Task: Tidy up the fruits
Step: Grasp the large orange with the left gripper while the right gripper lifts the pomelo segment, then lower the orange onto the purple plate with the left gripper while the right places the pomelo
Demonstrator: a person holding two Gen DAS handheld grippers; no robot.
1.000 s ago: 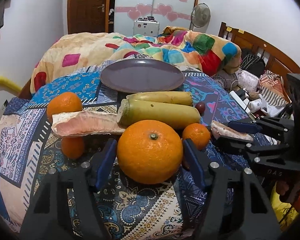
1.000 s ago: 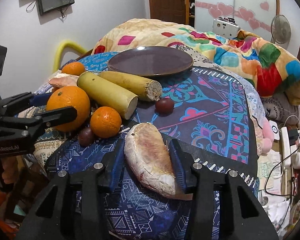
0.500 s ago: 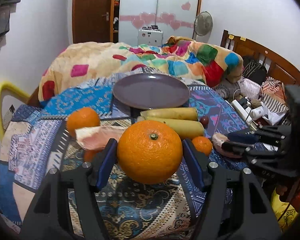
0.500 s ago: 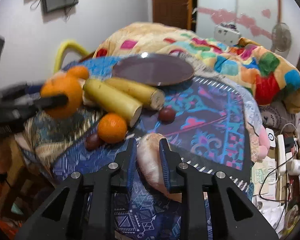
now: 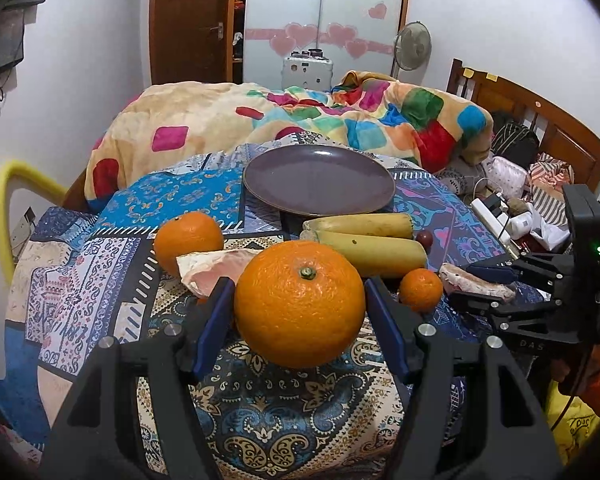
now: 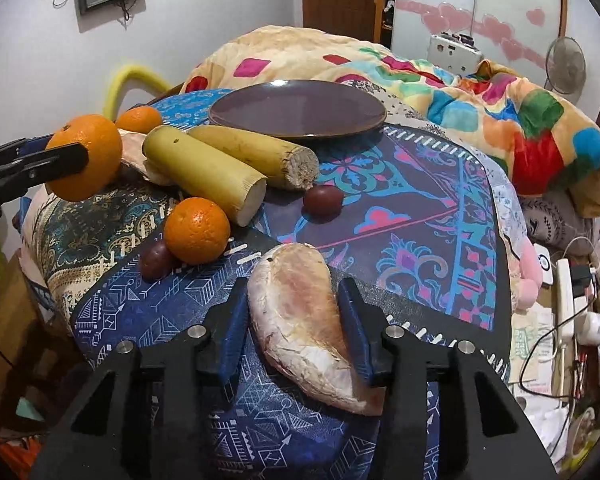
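**Large orange and pomelo wedge gripped short of the plate**

The large orange (image 5: 299, 303) is clamped in the left claw (image 5: 300, 312), lifted off the tabletop (image 6: 400, 216), its underside hidden. The pomelo wedge (image 6: 304, 320) is gripped by the right claw (image 6: 296, 324); its near tip is cut off behind one finger. Nothing is seen lying in the purple plate (image 5: 319, 179). Beside the plate, two sugarcane pieces (image 6: 208, 172) are laid. Two dark plums (image 6: 323, 199) are shown clearly only by the right view.
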